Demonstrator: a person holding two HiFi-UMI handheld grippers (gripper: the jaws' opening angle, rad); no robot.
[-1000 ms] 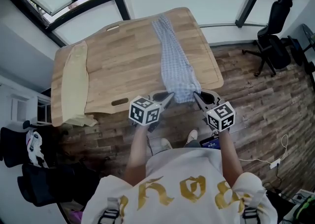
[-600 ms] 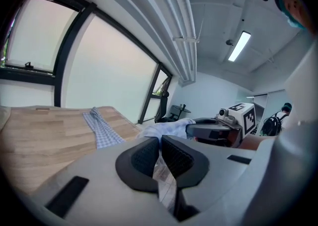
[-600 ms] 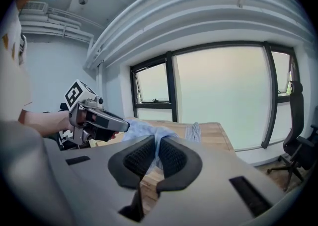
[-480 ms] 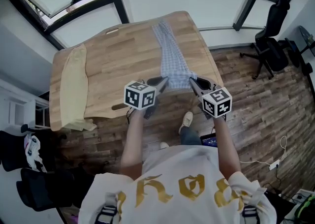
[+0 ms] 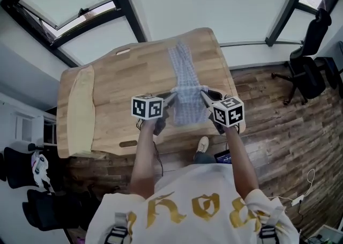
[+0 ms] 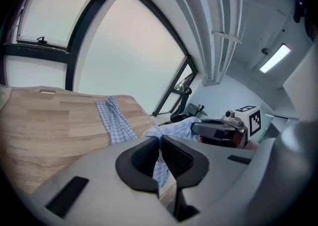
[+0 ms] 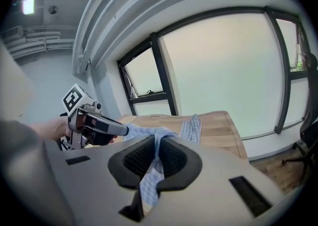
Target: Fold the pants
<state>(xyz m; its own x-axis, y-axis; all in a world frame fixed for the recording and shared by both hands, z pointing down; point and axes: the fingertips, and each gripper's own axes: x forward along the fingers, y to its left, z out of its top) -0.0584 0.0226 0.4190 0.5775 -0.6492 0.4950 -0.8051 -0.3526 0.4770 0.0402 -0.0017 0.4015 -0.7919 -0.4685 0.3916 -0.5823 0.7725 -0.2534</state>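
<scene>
Blue-and-white checked pants (image 5: 185, 71) lie lengthwise on the right half of a wooden table (image 5: 123, 87); their near end is lifted off the top and hangs between my two grippers. My left gripper (image 5: 170, 98) is shut on the near left corner of the pants (image 6: 117, 120), with cloth pinched between its pads. My right gripper (image 5: 203, 95) is shut on the near right corner, where a strip of the pants (image 7: 149, 183) hangs down between its jaws. In the right gripper view the far part of the pants (image 7: 191, 126) rests flat on the table.
A cream-coloured cloth (image 5: 80, 106) lies along the table's left edge. Black office chairs (image 5: 311, 60) stand on the wood floor at the right. Windows run behind the table's far edge. The person's shoe (image 5: 202, 143) shows below the near edge.
Both grippers have carried the near end of the pants from off the table's near edge forward over the tabletop, so the lifted cloth now doubles back above the flat part.
</scene>
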